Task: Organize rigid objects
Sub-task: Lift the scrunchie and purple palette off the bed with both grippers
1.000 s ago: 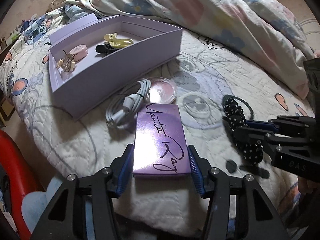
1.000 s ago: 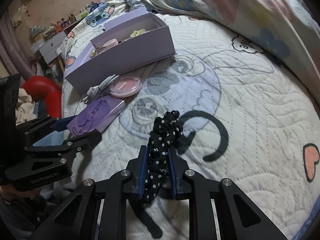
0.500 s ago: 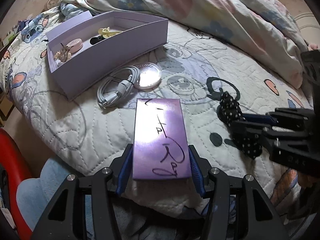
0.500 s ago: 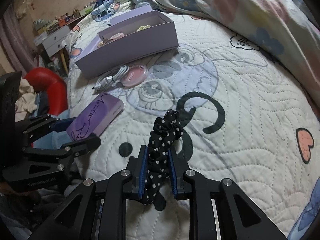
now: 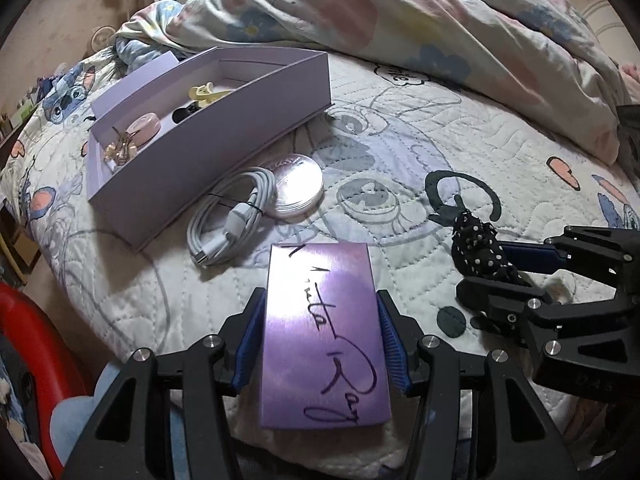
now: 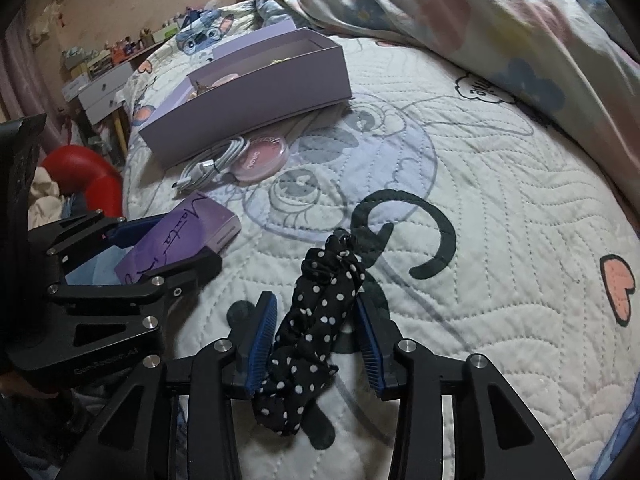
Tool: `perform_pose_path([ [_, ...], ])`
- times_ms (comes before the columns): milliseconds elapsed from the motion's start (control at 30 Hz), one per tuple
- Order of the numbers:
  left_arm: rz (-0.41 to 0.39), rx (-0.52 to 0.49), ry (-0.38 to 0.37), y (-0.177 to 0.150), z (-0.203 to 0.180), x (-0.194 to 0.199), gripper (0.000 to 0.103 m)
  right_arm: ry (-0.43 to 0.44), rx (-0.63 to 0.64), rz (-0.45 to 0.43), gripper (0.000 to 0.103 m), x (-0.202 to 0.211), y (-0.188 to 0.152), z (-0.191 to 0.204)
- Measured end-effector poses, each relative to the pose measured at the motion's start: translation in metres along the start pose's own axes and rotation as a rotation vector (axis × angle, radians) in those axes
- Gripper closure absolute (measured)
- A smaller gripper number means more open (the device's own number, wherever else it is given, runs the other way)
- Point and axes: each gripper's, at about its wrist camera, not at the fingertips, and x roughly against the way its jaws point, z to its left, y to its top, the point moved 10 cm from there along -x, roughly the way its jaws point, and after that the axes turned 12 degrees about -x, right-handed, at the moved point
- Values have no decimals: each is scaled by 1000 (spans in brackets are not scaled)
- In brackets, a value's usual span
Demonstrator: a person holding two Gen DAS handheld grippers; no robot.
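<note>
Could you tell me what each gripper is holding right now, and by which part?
The left gripper clamps the purple palette by its long sides. The right gripper is open around the polka-dot scrunchie, gripping nothing.

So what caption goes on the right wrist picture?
Right gripper open around the scrunchie on the bed.

Each wrist camera looks forward along its own fingers, low and close over the quilt [image 5: 400, 152]. Both share the lavender box [image 5: 208, 152] [image 6: 256, 100] at 11 o'clock.
</note>
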Motion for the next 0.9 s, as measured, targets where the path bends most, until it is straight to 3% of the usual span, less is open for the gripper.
perform_pose_path([
  [233,-12,5,-10,0,0,1,50,0,-12,-13,64,-4,2,-1],
  [367,-19,16,-29,0,1,2,52,-13,8,-19,80,-4,1,-1],
  [433,-19,15,-34,1,1,4,52,-8,19,-16,84,-4,1,1],
  [900,-37,69,-50,-1,12,23,52,51,44,-2,86,4,5,24],
])
